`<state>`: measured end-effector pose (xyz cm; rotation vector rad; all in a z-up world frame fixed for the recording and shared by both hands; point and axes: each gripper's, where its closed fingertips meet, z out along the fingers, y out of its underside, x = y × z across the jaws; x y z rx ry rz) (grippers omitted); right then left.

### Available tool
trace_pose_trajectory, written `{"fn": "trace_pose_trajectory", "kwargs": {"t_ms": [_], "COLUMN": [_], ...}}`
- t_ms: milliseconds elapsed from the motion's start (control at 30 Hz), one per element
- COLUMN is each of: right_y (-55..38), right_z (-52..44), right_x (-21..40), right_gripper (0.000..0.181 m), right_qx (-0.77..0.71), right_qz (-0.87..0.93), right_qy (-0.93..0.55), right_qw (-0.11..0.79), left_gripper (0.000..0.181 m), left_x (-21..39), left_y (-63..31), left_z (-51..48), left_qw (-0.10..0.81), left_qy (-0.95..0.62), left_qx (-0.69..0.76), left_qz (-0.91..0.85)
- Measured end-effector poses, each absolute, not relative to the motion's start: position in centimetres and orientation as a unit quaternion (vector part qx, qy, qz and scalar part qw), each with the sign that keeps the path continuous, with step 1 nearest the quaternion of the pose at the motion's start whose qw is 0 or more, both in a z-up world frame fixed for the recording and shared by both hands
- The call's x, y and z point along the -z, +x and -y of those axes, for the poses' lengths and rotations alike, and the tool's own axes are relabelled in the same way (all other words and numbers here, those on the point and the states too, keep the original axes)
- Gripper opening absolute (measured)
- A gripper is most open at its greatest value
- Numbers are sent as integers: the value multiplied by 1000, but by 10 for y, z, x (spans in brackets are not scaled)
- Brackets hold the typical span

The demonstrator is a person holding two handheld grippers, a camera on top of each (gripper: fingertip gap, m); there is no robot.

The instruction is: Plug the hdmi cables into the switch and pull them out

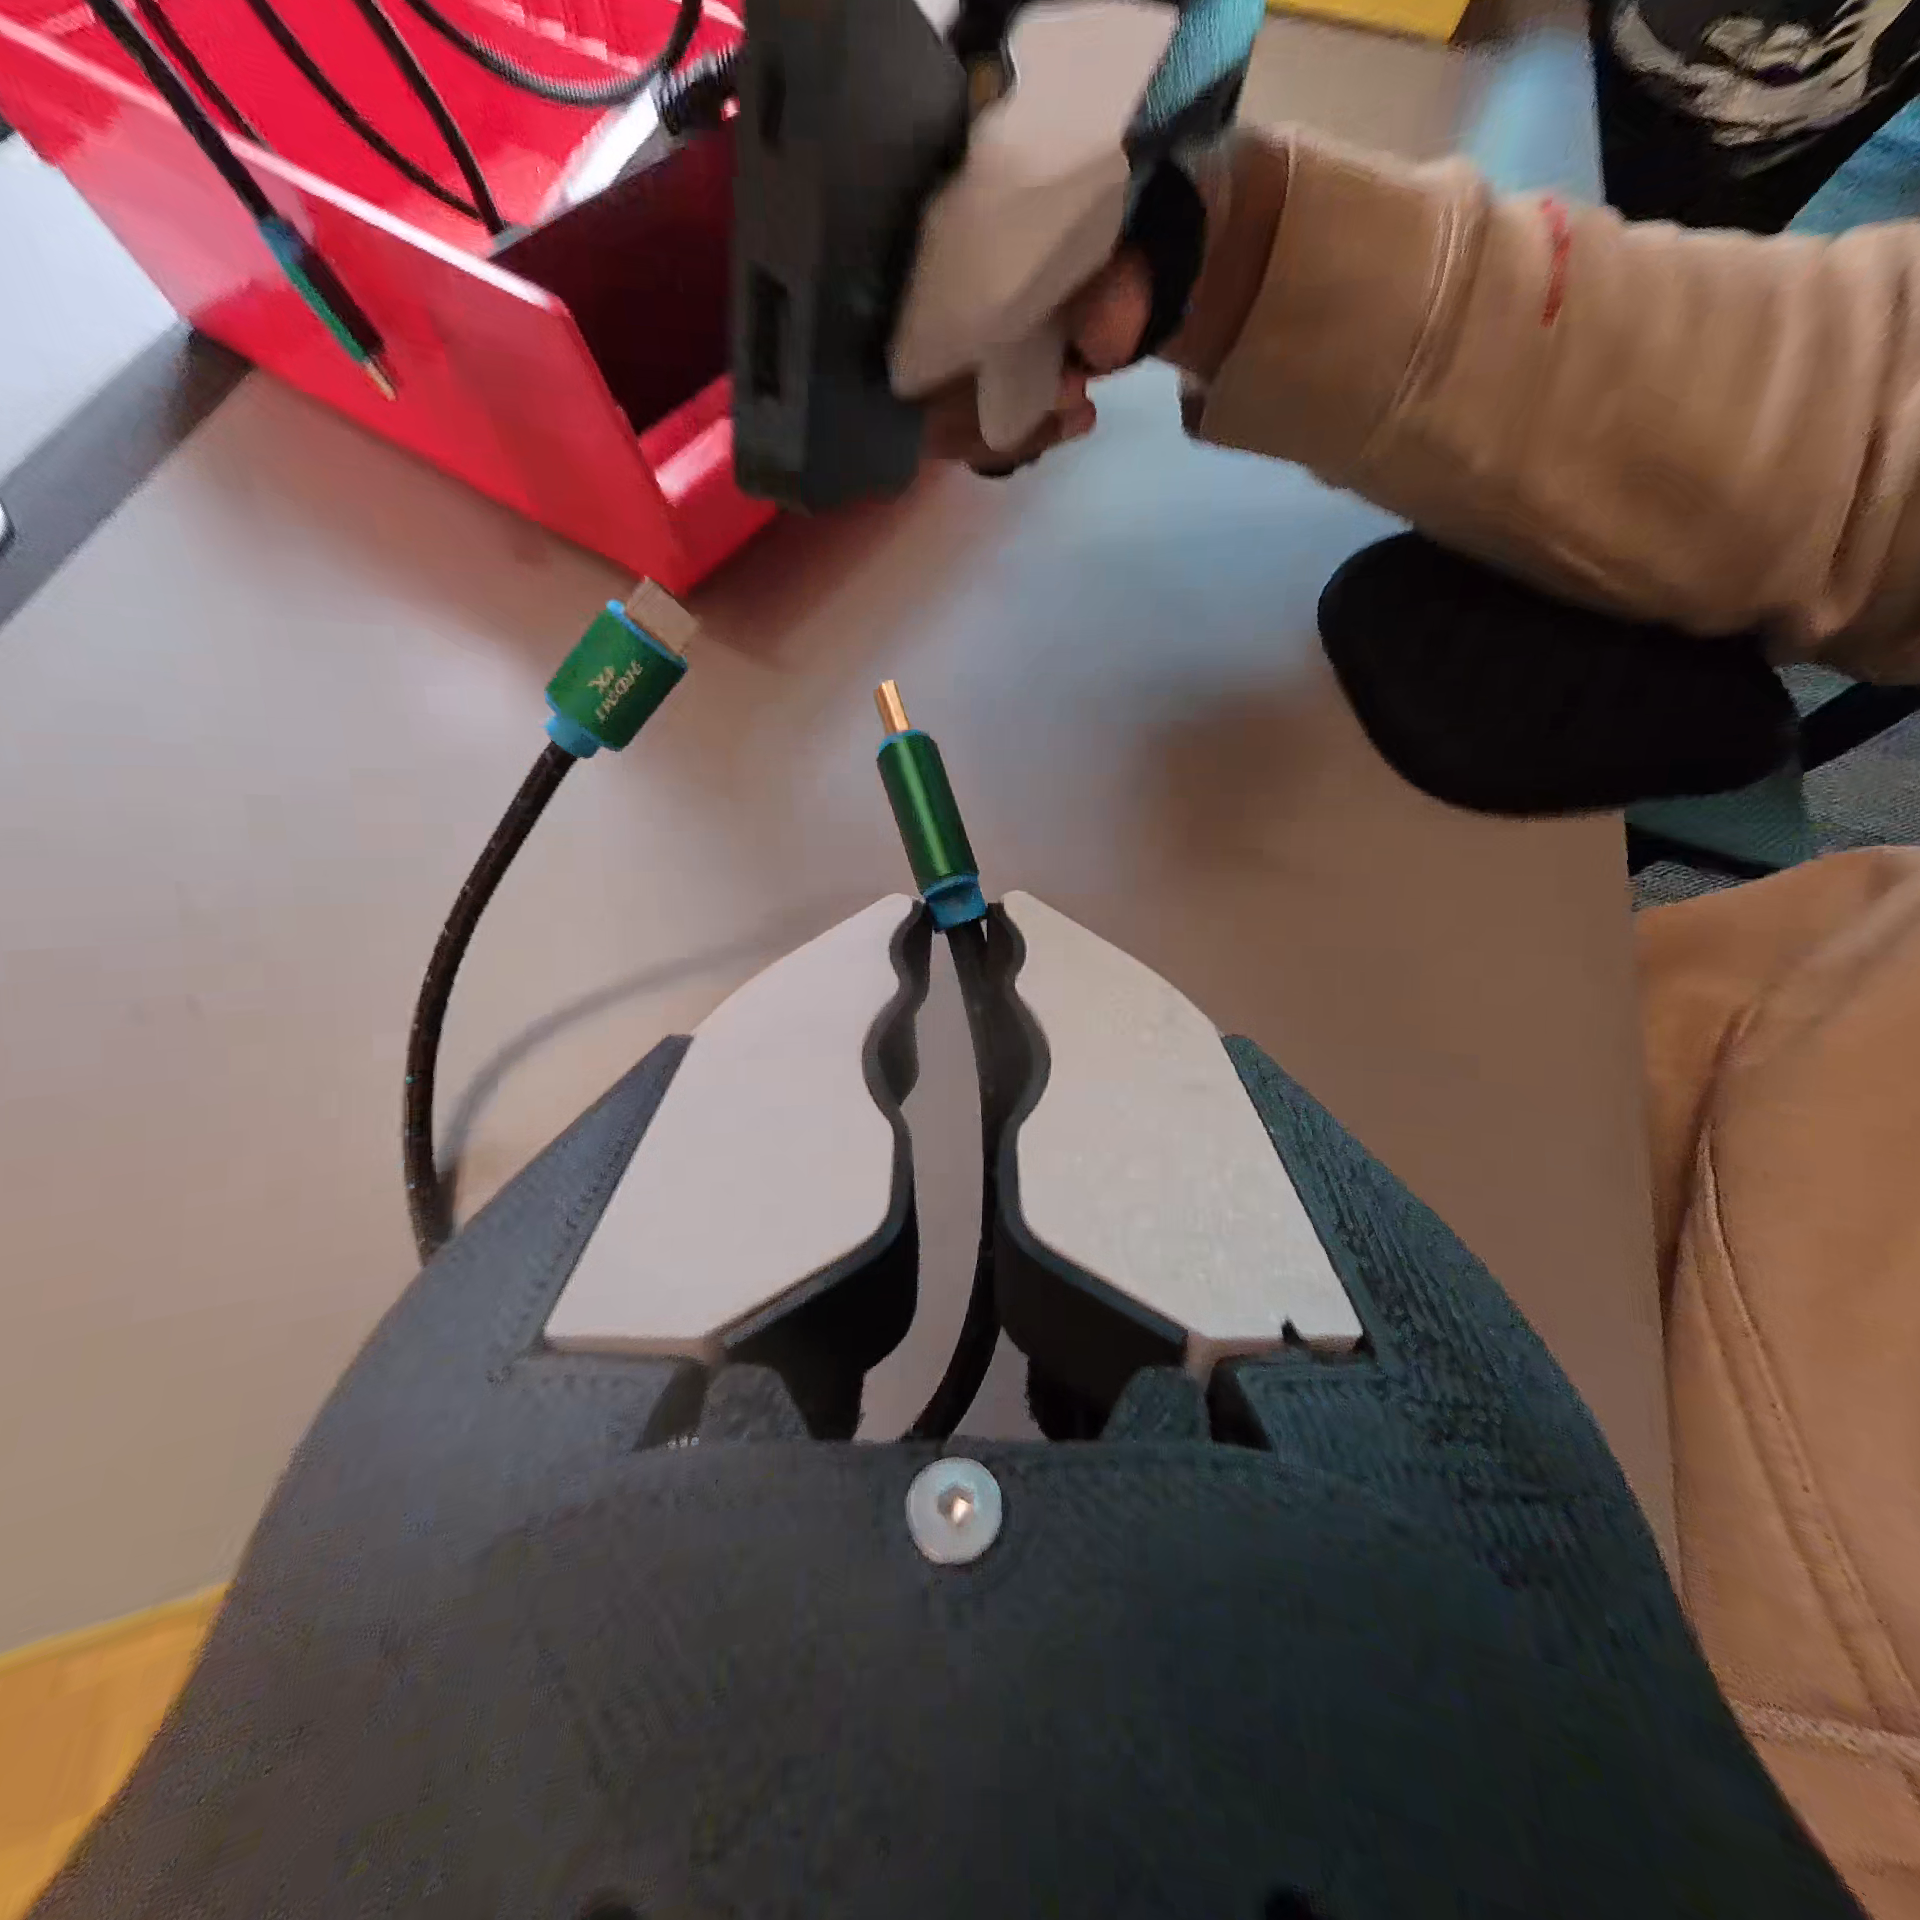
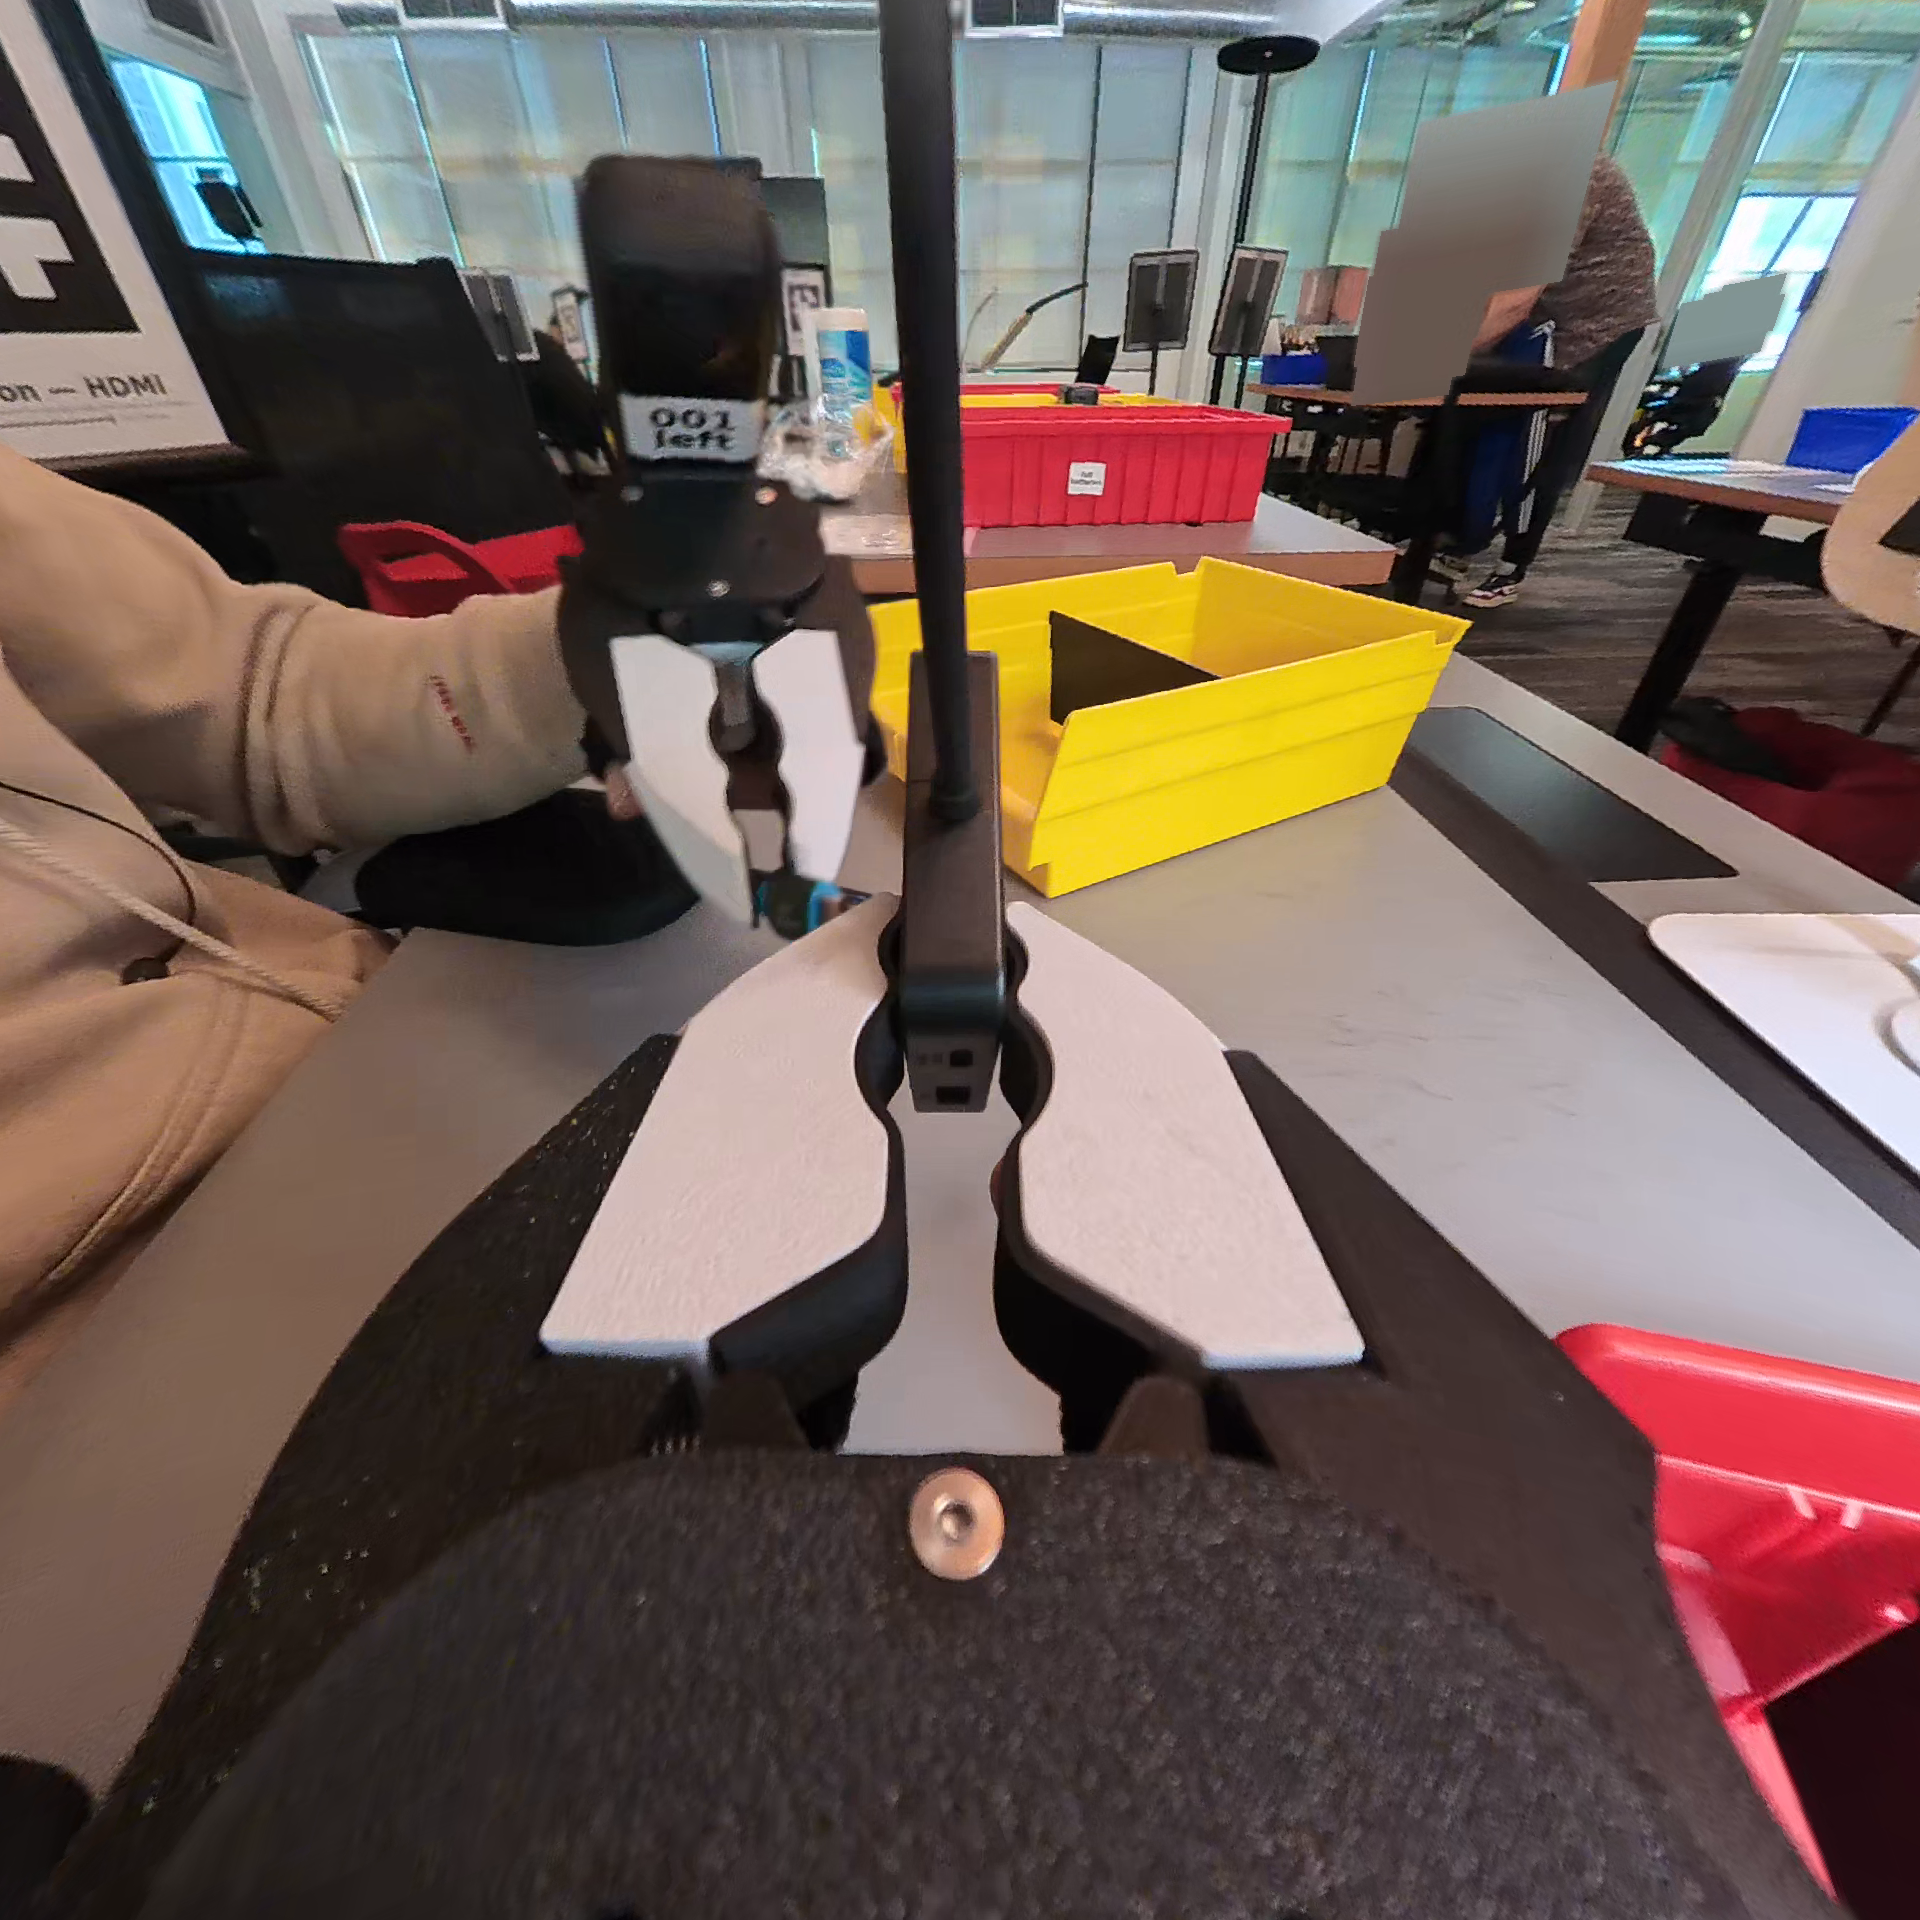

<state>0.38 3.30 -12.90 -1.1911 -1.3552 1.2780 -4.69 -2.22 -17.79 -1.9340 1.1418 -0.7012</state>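
My left gripper (image 1: pixel 954 902) is shut on a black braided HDMI cable (image 1: pixel 982 1143) just behind its green plug (image 1: pixel 925 816), which points forward with its gold tip free in the air. My right gripper (image 2: pixel 951 920) is shut on the black switch (image 2: pixel 951 862), held upright with a black cable (image 2: pixel 925 416) running up from it. In the left wrist view the switch (image 1: pixel 821 312) hangs blurred above the table, ahead of the plug and apart from it. A second green HDMI plug (image 1: pixel 618 675) lies on the table. The left gripper (image 2: pixel 774 831) also shows in the right wrist view.
A red bin (image 1: pixel 468 343) stands at the far left with cables in it and a third plug (image 1: pixel 332 301) hanging over its wall. A yellow bin (image 2: pixel 1247 717) sits behind the switch. A white pad (image 2: pixel 1818 1018) lies at the right. Tan sleeves (image 1: pixel 1558 395) flank both grippers. The gap from one gripper's tips to the other's is roughly 9 cm.
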Motion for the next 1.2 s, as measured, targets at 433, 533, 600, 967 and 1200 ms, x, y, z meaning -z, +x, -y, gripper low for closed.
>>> {"fn": "trace_pose_trajectory", "kwargs": {"t_ms": [433, 533, 600, 967, 1200], "right_y": [13, 17, 21, 29, 25], "right_z": [-39, -40, -41, -43, -30], "right_x": [136, 129, 122, 114, 118], "right_gripper": [13, 13, 13, 13, 13], "right_qx": [-532, -541, -552, -570, -590], "right_qz": [540, 529, 517, 497, 514], "right_qy": [-491, -487, -482, -476, -463], "right_qw": [429, 437, 443, 449, 416], "left_gripper": [10, 10, 11, 10, 11], "left_x": [148, 117, 96, 92, 100], "left_y": [-51, -54, -56, -90, -85], "left_z": [15, 25, 36, 9, 3], "left_qw": [440, 490, 517, 488, 522], "left_qy": [-701, -675, -654, -688, -694], "left_qx": [360, 305, 268, 395, 296], "left_qz": [-429, -459, -483, -364, -399]}}
